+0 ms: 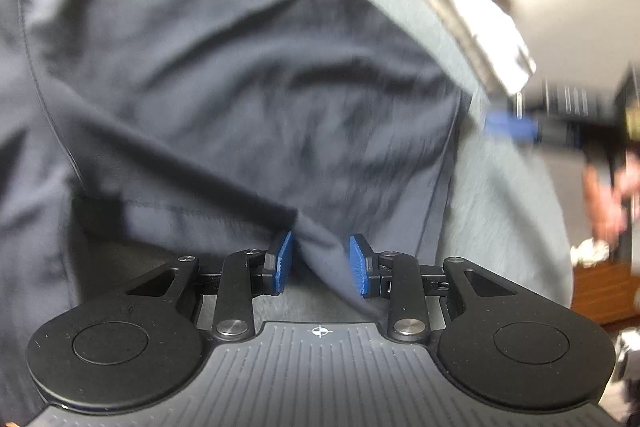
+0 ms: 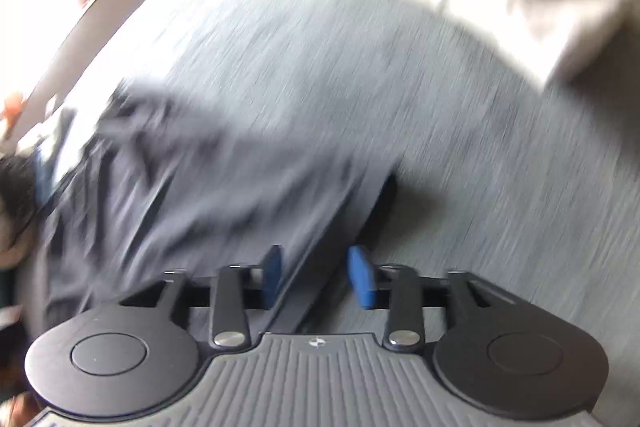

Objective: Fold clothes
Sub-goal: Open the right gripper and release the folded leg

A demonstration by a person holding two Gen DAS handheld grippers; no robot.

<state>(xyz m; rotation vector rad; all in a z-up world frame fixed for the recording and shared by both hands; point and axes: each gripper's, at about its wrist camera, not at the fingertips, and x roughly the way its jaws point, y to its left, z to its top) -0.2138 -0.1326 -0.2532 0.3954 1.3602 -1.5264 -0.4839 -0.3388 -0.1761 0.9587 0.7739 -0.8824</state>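
The dark navy garment (image 1: 240, 87) fills the left wrist view's centre and left, spread on a grey bedcover (image 1: 500, 187). The left gripper (image 1: 320, 263) stands parted, a fold of cloth lying loose between its pads. In the right wrist view, the right gripper (image 2: 318, 277) is likewise spread around the garment's edge. Grey cover lies open at right. Motion blur hides any writing.
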